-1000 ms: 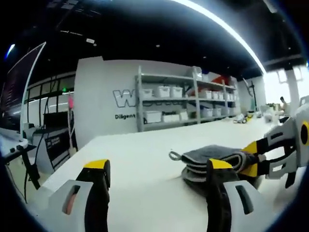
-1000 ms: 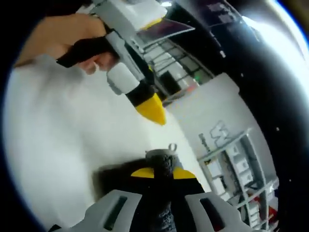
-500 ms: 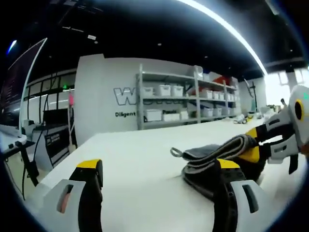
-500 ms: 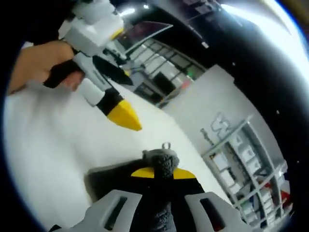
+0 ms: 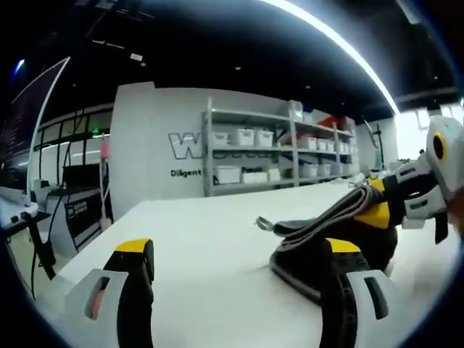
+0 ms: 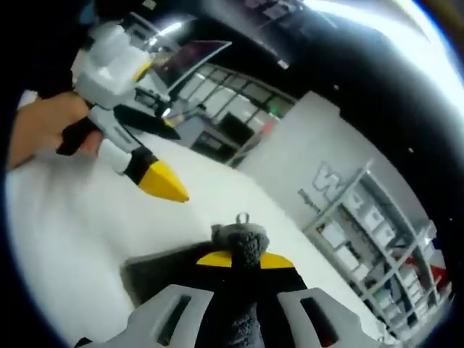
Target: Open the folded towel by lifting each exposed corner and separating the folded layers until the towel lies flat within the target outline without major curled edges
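On the white surface [image 5: 210,232]: grey folded towel [image 5: 319,250], top layer lifted toward the right. Right claw [image 6: 245,255] pinching that raised edge. Left claw [image 5: 232,254] spread, empty, low, towel just beside its right jaw.

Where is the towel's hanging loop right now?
In the left gripper view, the hanging loop sticks out from the grey towel toward the shelving, just above the white table. In the right gripper view it pokes up beyond the right gripper.
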`<state>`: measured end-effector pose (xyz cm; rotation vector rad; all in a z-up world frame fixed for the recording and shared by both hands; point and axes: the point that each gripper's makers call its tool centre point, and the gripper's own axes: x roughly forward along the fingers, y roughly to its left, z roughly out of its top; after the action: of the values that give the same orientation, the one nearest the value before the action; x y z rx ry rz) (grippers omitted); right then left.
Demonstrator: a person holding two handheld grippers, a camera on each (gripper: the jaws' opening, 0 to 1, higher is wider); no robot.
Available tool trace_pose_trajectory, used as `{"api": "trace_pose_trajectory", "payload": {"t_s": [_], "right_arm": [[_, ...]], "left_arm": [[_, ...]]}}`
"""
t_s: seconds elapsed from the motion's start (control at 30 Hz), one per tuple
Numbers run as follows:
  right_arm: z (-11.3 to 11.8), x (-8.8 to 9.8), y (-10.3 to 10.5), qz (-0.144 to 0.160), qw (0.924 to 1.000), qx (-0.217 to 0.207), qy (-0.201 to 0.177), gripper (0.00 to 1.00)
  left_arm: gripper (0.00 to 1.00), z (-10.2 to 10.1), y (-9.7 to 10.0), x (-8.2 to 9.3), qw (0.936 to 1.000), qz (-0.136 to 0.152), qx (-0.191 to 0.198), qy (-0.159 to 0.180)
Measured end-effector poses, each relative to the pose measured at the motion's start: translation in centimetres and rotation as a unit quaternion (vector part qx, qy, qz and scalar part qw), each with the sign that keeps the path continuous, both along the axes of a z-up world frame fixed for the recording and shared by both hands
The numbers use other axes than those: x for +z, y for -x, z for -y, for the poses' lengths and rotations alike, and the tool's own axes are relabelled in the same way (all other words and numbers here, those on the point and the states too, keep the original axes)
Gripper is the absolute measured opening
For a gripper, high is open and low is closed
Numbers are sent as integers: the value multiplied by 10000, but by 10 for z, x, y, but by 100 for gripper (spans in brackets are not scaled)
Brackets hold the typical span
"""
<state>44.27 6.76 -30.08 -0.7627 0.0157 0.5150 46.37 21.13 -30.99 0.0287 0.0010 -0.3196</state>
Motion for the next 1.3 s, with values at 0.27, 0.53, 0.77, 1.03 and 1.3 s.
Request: {"api": "trace_pose_trajectory", "payload": {"t_s": [0.27, 0.53, 0.77, 1.03, 1.3], "right_arm": [[5, 10, 1, 51, 9995, -76, -311, 3], [10, 15, 2, 104, 9990, -120, -414, 3], [12, 16, 1, 122, 9988, -124, -464, 3], [18, 18, 0, 117, 9982, -168, -571, 3], [27, 23, -1, 28, 9959, -209, -885, 3]], "left_arm": [[95, 3, 0, -3, 9999, -102, -72, -13], [95, 4, 0, -4, 9999, -134, -93, -32], [92, 6, 1, -4, 9998, -126, -148, -22], [92, 22, 4, -8, 9987, -180, -459, -162], [93, 22, 4, -9, 9986, -173, -454, -209]]}}
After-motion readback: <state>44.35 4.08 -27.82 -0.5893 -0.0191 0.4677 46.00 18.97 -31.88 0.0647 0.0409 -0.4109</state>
